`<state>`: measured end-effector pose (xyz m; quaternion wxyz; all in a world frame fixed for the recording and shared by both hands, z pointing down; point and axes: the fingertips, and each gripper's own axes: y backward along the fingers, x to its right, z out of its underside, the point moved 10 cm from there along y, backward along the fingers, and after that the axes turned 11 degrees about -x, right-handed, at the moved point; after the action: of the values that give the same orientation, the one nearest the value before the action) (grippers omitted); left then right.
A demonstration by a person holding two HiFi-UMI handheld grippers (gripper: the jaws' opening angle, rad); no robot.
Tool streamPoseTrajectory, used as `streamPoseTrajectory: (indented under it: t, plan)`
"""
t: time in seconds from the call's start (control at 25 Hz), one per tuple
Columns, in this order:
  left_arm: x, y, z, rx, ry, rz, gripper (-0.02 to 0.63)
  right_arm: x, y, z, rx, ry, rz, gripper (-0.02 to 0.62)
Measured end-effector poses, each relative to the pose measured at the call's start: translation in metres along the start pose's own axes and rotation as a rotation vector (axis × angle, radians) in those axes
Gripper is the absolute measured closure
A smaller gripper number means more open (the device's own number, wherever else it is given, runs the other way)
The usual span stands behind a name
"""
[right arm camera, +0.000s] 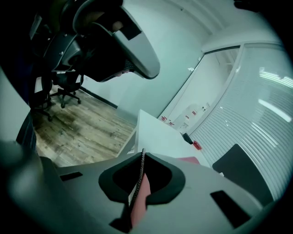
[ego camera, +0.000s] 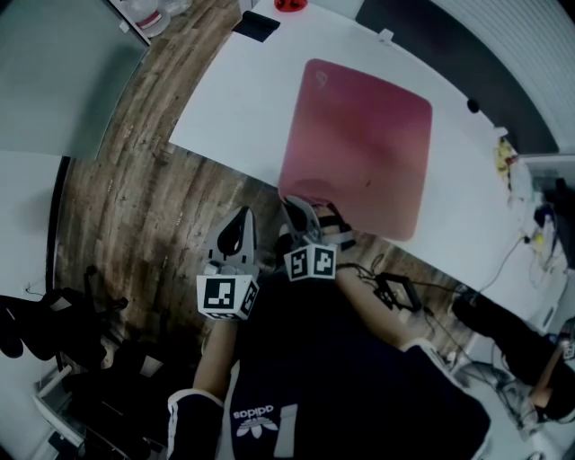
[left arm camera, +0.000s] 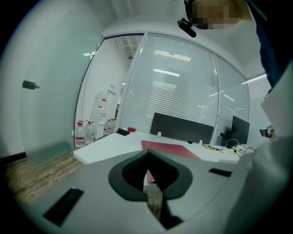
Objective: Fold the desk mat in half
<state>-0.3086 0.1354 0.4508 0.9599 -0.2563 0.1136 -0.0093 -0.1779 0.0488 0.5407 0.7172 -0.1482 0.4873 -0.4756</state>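
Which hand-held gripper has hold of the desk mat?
The right hand-held gripper: its jaws are shut on the near corner of the desk mat. The left hand-held gripper hangs beside the table, over the floor, holding nothing.

Table (ego camera: 225, 126): bare white top left of desk mat (ego camera: 359, 144), passable; narrower bare strip to its right. Obstacles: flat black object (ego camera: 256, 25) and red item (ego camera: 289, 4) at far corner; clutter (ego camera: 526, 193) at right end; cables (ego camera: 395, 289) below near edge.
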Motion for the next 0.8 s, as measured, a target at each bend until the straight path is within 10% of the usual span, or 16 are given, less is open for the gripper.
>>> streamPoseTrajectory:
  t: [0.8]
  plan:
    - [0.015, -0.020, -0.016, -0.004, -0.042, 0.055, 0.603, 0.075, 0.014, 0.013, 0.015, -0.199, 0.119, 0.577]
